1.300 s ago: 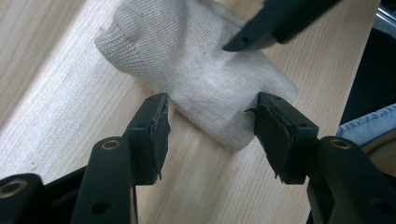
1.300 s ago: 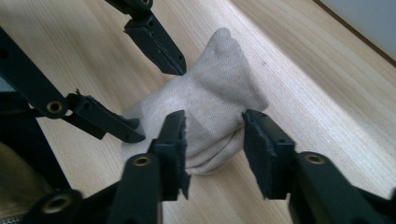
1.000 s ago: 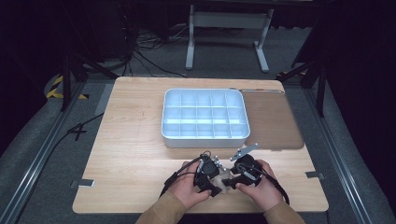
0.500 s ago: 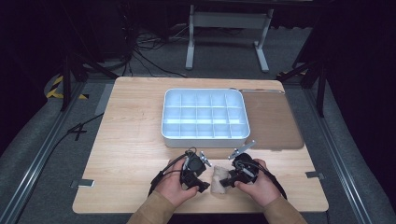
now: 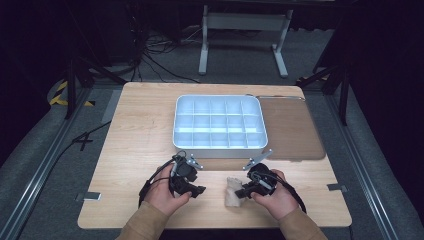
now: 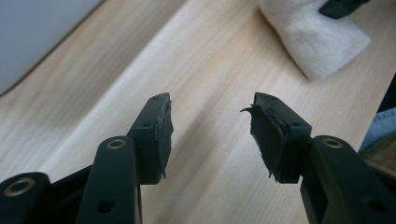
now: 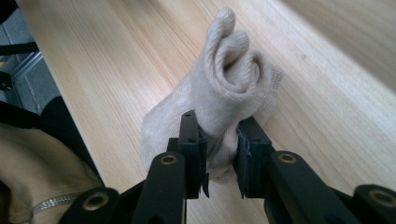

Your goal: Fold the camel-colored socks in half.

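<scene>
A rolled beige sock [image 5: 232, 192] lies on the wooden table [image 5: 140, 130] near its front edge. My right gripper [image 5: 243, 191] has just been closing and is shut on the sock [image 7: 229, 70]; both pads squeeze its lower part in the right gripper view, with the rolled end sticking out past the right gripper [image 7: 218, 122]. My left gripper [image 5: 198, 189] sits a short way left of the sock and stands open. Its jaws have just closed slightly, with nothing between them. In the left gripper view the left gripper [image 6: 211, 105] hangs over bare wood, and the sock [image 6: 317, 42] lies at the top right.
A white tray [image 5: 175, 135] with several compartments stands in the middle of the table, behind both hands. A brown mat [image 5: 295, 125] lies to its right. A dark floor with cables and metal frame legs surrounds the table.
The left gripper has drawn away to the left from the sock. The right gripper's jaws have closed on the sock and stayed in place.
</scene>
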The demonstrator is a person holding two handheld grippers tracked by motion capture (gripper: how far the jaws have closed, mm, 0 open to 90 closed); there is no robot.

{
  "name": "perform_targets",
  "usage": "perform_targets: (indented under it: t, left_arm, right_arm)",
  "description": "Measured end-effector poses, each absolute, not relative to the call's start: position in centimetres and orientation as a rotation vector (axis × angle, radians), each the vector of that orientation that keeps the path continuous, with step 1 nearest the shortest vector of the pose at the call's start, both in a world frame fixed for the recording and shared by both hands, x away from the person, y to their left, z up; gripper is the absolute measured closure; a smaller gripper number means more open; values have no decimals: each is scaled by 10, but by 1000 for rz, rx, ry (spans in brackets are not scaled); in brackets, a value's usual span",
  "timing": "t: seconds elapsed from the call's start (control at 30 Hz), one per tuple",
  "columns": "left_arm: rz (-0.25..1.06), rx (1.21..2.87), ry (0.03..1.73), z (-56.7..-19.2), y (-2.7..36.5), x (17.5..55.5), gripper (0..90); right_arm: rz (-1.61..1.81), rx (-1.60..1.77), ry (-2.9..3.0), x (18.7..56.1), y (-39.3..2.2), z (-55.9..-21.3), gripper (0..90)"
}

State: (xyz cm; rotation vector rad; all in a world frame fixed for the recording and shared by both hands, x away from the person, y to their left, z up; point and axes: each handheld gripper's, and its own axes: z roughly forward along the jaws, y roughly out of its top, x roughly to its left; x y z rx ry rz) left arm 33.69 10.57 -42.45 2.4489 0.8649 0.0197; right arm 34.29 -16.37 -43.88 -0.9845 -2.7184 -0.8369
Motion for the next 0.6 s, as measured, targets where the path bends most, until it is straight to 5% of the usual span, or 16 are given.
perform_targets:
  t: [0.6]
  left_arm:
    - [31,2402,901,-415,128,342,482]
  right_arm:
    - [-897,-1057,-2765,351,-171,-386,750]
